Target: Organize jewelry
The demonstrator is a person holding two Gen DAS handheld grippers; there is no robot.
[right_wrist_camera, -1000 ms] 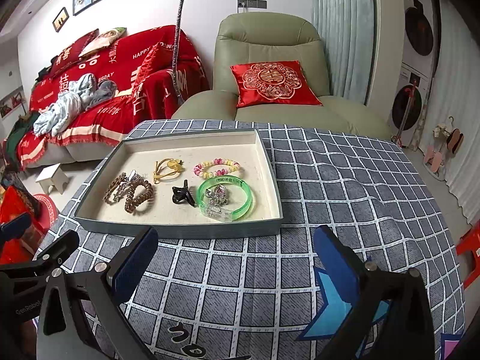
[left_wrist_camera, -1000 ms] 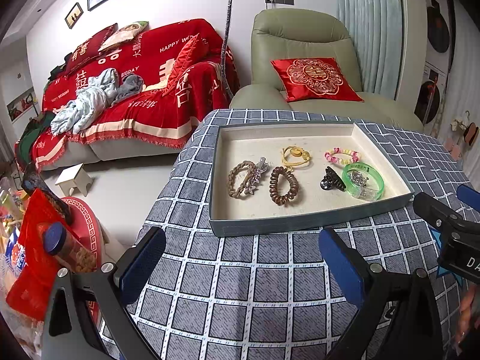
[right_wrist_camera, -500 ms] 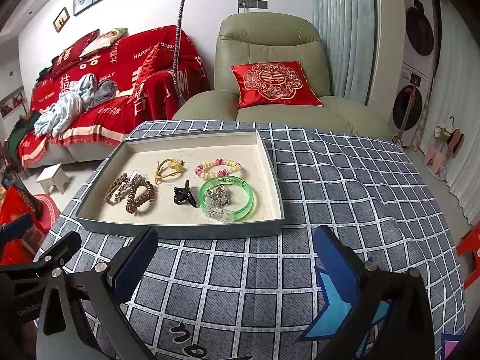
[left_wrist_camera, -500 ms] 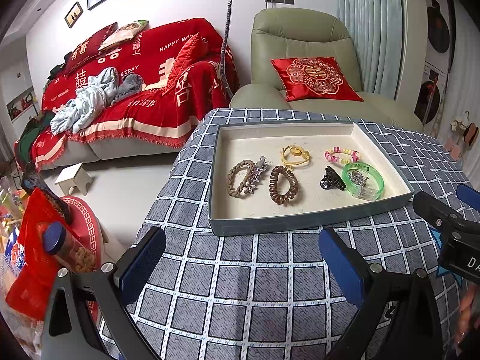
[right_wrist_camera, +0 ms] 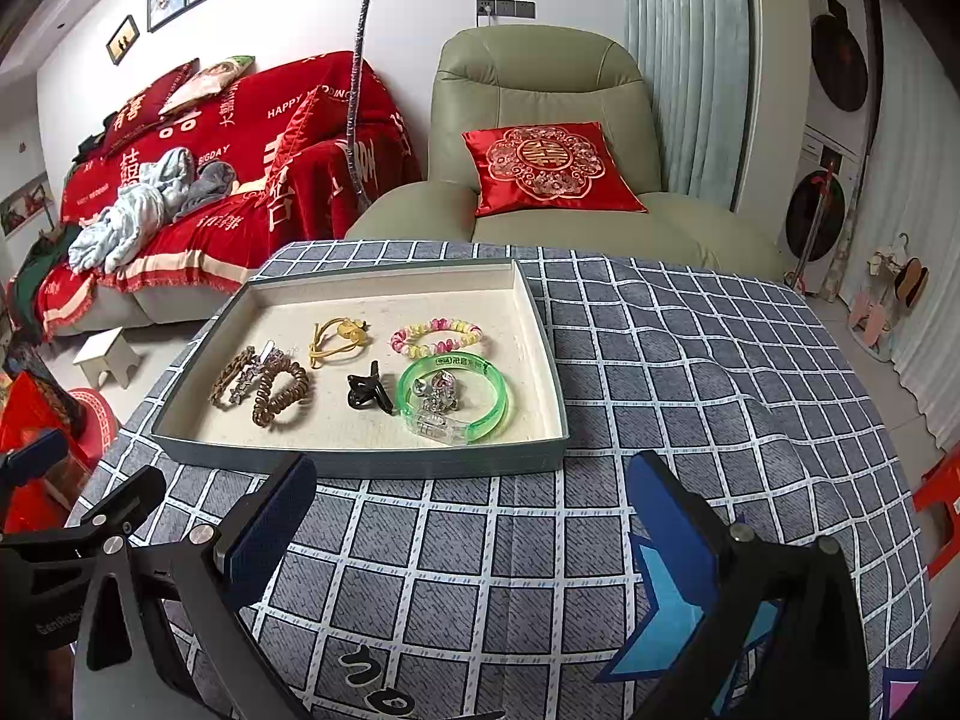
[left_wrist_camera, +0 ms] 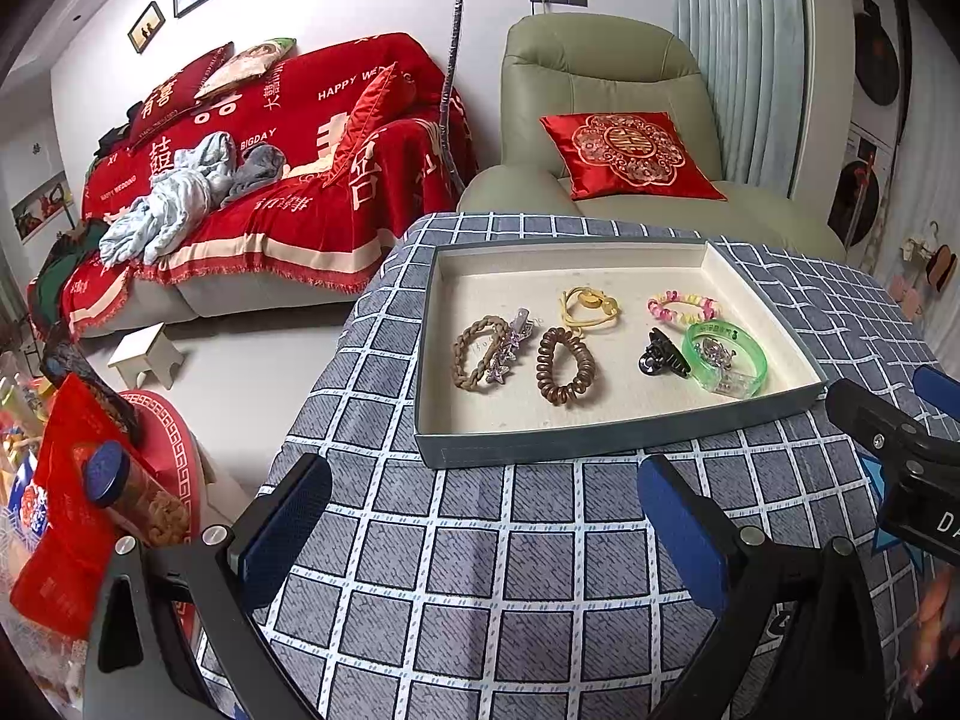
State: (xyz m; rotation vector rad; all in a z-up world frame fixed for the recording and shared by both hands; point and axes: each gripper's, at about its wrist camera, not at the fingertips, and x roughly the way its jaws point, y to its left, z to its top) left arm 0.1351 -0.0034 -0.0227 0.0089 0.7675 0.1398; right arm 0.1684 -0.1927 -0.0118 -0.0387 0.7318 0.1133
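Note:
A shallow grey tray (left_wrist_camera: 600, 435) (right_wrist_camera: 360, 461) with a cream lining rests on the checked tablecloth. In it lie a braided brown hair tie (left_wrist_camera: 477, 351), a starred silver clip (left_wrist_camera: 510, 343), a brown coil tie (left_wrist_camera: 565, 365) (right_wrist_camera: 281, 391), a yellow tie (left_wrist_camera: 589, 303) (right_wrist_camera: 339, 333), a pink-yellow bead bracelet (left_wrist_camera: 683, 307) (right_wrist_camera: 437, 337), a black claw clip (left_wrist_camera: 661, 355) (right_wrist_camera: 367, 390) and a green bangle (left_wrist_camera: 727, 357) (right_wrist_camera: 455, 399) holding a silver piece. My left gripper (left_wrist_camera: 483, 519) and right gripper (right_wrist_camera: 471, 525) hover open in front of the tray, both empty.
The table's left edge drops to a floor with a small white stool (left_wrist_camera: 147, 354) and red snack bags (left_wrist_camera: 66, 516). A green armchair (right_wrist_camera: 540, 138) with a red cushion and a red-covered sofa (left_wrist_camera: 258, 168) stand beyond the table. Bare cloth (right_wrist_camera: 690, 372) lies right of the tray.

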